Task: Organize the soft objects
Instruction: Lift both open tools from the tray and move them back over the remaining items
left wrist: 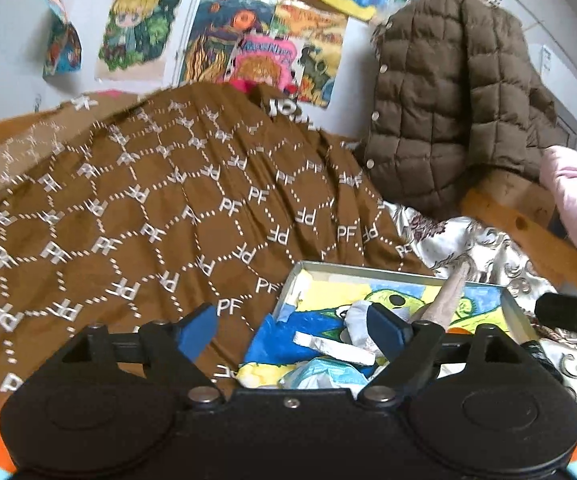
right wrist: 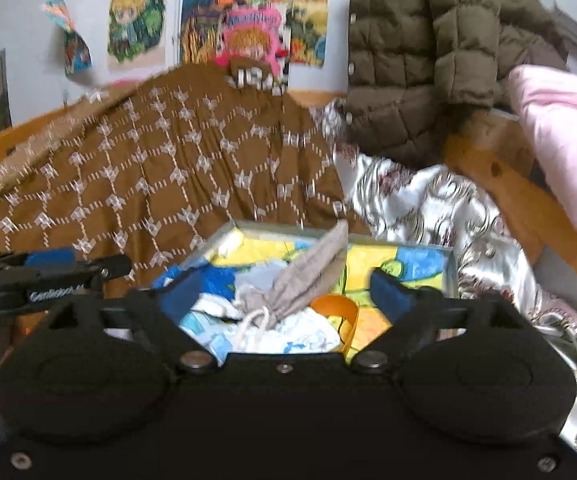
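A shallow box (left wrist: 368, 270) with a bright painted lining lies on the bed and holds several soft things. Among them are a grey sock-like cloth (right wrist: 312, 272), white and blue cloths (right wrist: 300, 336) and an orange strap (right wrist: 340, 308). My left gripper (left wrist: 292, 320) is open over the box's left edge, where a brown "PF" patterned cloth (left wrist: 148, 200) meets it, with nothing between its blue pads. My right gripper (right wrist: 286, 288) is open above the box (right wrist: 272, 229). The grey cloth stands up between its fingers, and the pads do not press on it.
A brown quilted jacket (left wrist: 448, 100) hangs over the wooden bed frame (left wrist: 508, 216) at the right. A pink cushion (left wrist: 576, 200) lies beyond it. A floral satin sheet (right wrist: 428, 208) covers the bed right of the box. Paintings (left wrist: 248, 40) hang on the wall behind.
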Demonstrator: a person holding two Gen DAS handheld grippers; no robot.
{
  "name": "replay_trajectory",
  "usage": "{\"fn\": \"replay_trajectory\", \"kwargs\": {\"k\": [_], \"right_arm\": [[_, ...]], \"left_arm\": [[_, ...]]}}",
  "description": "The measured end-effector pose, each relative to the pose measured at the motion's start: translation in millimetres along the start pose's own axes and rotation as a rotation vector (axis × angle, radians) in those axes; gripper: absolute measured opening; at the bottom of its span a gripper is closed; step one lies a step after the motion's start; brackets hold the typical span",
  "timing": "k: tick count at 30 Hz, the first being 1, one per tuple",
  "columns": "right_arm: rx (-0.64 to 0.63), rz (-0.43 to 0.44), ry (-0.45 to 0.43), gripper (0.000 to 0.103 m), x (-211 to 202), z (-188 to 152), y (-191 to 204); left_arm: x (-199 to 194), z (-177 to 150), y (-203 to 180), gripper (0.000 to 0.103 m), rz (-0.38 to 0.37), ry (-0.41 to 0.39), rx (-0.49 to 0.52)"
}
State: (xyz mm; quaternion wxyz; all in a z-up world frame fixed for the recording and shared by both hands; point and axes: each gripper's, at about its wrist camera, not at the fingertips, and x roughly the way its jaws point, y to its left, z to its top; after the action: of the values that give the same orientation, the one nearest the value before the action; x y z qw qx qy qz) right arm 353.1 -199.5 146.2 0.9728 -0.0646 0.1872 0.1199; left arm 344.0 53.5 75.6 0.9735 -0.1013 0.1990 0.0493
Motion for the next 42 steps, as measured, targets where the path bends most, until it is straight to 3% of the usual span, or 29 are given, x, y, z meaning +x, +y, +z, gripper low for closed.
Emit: {"fn": "replay_trajectory", "kwargs": {"k": [11, 22, 33, 42], "right_arm": [[0.008, 0.077, -0.086, 0.102, -96, 9, 18], [0.074, 0.159, -0.153, 0.102, -177, -15, 36], [0.096, 0.141, -0.189, 0.103, -204, -65, 45], [0.103, 0.112, -0.142, 0.103, -213, -121, 54]], "left_arm": [[-100, 1, 4, 0.093, -0.061, -0.092, 0.041], [-160, -15, 10, 0.102, -0.121, -0.114, 0.057], [-193, -52, 29, 0.102, -0.146, -0.063, 0.086], [-233, -114, 35, 0.102, -0.126, -0.050, 0.118]]}}
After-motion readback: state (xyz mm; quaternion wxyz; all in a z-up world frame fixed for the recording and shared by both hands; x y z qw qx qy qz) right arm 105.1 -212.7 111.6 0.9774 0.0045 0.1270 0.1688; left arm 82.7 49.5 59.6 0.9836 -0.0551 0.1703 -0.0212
